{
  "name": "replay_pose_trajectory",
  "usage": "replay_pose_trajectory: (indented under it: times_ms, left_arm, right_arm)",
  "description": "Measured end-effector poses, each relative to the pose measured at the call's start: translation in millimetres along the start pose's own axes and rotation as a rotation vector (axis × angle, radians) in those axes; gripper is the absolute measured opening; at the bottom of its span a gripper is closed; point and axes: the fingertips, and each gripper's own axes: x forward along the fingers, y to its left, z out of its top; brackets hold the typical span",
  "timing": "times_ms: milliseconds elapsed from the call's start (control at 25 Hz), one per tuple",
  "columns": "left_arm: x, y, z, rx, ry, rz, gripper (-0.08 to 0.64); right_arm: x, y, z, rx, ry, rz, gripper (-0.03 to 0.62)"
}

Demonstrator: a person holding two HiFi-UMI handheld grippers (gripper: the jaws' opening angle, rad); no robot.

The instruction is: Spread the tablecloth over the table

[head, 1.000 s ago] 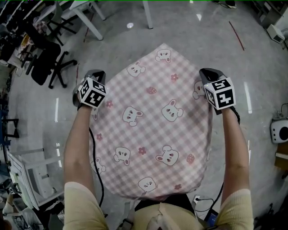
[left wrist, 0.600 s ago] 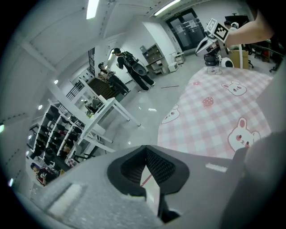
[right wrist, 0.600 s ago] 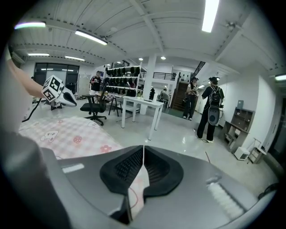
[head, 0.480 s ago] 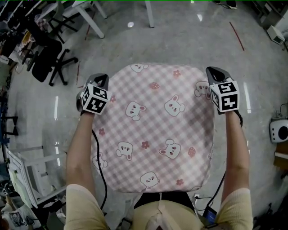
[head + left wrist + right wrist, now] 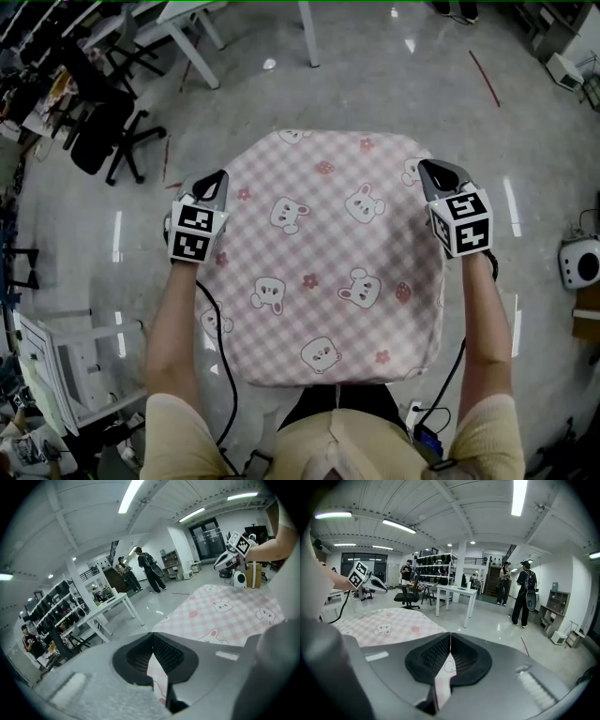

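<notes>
While you've got both arms stretched out in front of you, the thing that matters is that the pink checked bunny-print tablecloth (image 5: 328, 272) sits between your two hands, so each gripper's load lies inward from it. Its near edge sits just below your waist in the head view. From there it runs away from you as a roughly square sheet with soft rounded corners, a touch longer front-to-back than side-to-side. The left gripper (image 5: 151, 641) has its jaws pinched shut on a fold of the cloth's left edge. The right gripper (image 5: 450, 641) is clamped the same way on the right edge, so neither one is empty. Both grips are well past the middle, toward the far end, and about level with each other, so neither hand is really the nearer one. The sheet looks fairly flat and taut between them, and the far edge (image 5: 337, 134) reaches a bit beyond the jaw tips. I can't see any tabletop under it. It could be resting on one already or just held out above whatever's below, and the pictures don't settle which. Past the far edge there's only shiny grey floor (image 5: 394, 75), a black office chair (image 5: 98, 131) off to the left, and white table legs (image 5: 192, 42).
</notes>
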Motion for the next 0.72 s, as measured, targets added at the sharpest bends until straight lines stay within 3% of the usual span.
replay_pose_trajectory:
  times_ms: [360, 720]
  left_arm:
    - [-87.8, -22.7, 15.3, -0.132, -0.115, -0.041, 0.01]
    - [-172.1, -44.1, 16.1, -0.218, -0.213, -0.027, 0.005]
  right_arm:
    - [-63.3, 50.8, 12.0, 0.06, -0.037, 0.05, 0.005]
    - [-131.8, 87.0, 16.5, 0.078, -0.071, 0.011, 0.005]
